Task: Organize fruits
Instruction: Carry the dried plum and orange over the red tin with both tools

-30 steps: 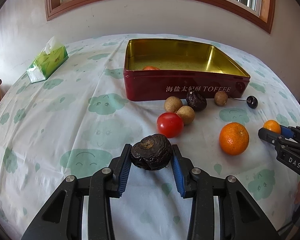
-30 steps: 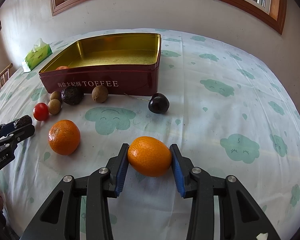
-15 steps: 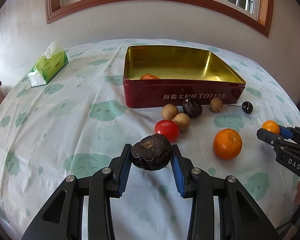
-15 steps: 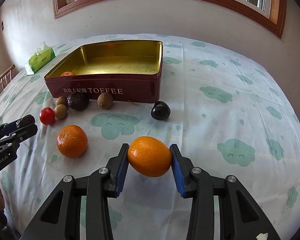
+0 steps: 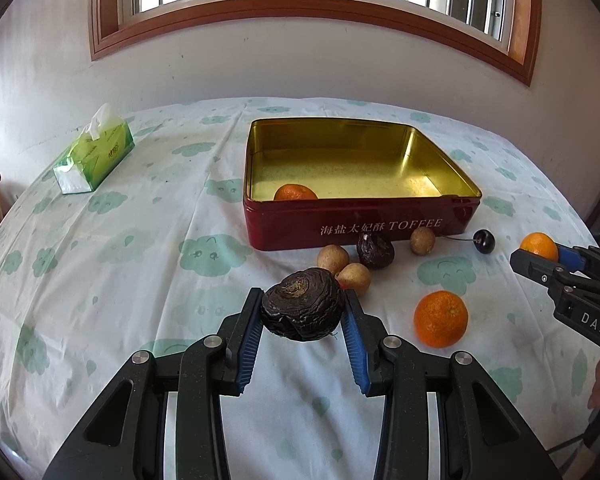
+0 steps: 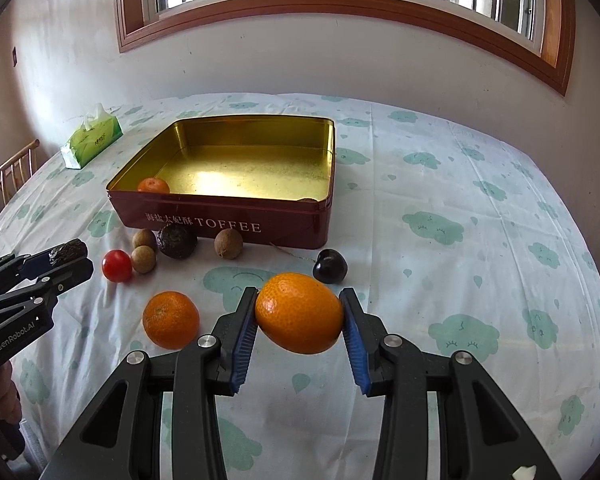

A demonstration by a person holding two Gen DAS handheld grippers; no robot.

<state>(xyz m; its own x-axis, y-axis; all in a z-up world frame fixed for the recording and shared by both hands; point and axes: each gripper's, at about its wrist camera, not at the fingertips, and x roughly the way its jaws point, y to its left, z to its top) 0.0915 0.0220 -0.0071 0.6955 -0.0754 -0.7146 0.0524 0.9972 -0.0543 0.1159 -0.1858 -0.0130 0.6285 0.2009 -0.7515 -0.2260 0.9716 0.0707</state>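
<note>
Left gripper [image 5: 302, 316] clamps a wrinkled dark fruit [image 5: 302, 306]; right gripper [image 6: 299, 314] clamps an orange [image 6: 299, 313], both above the cloth, short of the tin [image 6: 236, 216]. Risk: either round fruit slipping out, or striking the tin's rim.

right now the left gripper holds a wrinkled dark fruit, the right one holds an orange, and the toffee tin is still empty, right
Not quite: the toffee tin is not empty. The right wrist view shows a small orange fruit already lying in its near left corner. The rest holds: the left gripper is shut on the wrinkled dark fruit, and the right gripper is shut on an orange.
</note>
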